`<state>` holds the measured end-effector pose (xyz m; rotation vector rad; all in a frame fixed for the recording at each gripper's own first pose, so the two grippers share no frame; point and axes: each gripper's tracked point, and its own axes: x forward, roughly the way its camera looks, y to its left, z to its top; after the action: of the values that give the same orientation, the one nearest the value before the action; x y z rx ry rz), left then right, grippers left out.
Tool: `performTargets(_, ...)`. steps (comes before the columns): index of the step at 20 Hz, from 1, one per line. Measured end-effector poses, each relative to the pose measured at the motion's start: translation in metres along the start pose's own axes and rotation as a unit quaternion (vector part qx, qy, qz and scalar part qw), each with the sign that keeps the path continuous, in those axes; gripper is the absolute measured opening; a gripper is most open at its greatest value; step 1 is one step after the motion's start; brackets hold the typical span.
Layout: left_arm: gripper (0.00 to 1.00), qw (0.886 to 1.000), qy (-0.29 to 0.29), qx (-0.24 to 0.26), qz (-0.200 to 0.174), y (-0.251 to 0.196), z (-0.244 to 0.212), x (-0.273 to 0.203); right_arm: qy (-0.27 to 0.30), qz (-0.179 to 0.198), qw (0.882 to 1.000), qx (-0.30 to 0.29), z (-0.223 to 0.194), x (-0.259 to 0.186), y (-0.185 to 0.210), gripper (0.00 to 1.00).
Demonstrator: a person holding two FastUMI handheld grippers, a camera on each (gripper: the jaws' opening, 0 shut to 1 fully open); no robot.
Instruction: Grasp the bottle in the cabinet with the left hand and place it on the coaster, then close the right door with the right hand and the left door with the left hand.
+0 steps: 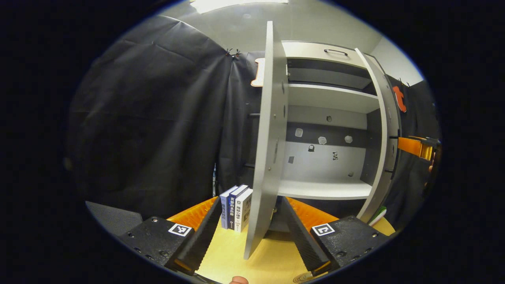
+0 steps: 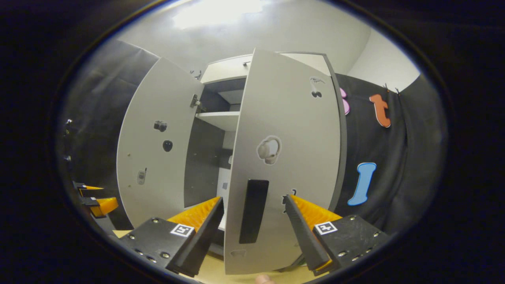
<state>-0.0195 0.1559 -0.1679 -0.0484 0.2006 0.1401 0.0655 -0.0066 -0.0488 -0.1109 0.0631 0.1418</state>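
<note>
- In the left gripper view our left gripper point(image 1: 252, 240) has its jaws apart, straddling the near edge of the left door point(image 1: 268, 157), which stands edge-on to us; neither jaw clearly touches it.
- The cabinet point(image 1: 327, 157) behind is open, and its shelves look bare: we see no bottle inside, so we judge the bottle step done. We cannot find the bottle itself; a round rim at the near edge of the table point(image 1: 276, 256) may be the coaster point(image 1: 303, 278), but it is too cut off to tell.
- Books point(image 1: 236, 213) stand on the table just left of the door.
- In the right gripper view our right gripper point(image 2: 252, 236) also has its jaws apart, either side of the right door point(image 2: 284, 165), whose dark handle point(image 2: 252, 217) sits between them.
- The right door is swung partly in but a gap remains; the left door is wide open. Both closings look unfinished, the right one under way.
</note>
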Motion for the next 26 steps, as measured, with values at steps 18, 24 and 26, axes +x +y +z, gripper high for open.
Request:
performTargets(18,0.95,1.000,0.024,-0.007,-0.008,0.048,-0.015,0.042,0.014,-0.037,0.999,-0.012,-0.013,0.006,0.026,0.95)
performTargets(24,0.95,0.999,0.034,-0.011,-0.028,0.045,-0.020,0.055,0.013,-0.056,0.998,-0.008,-0.014,0.006,0.026,0.95)
performTargets(26,0.95,0.999,0.032,-0.006,-0.035,0.045,-0.019,0.057,0.013,-0.061,0.998,-0.007,-0.015,0.006,0.025,0.92)
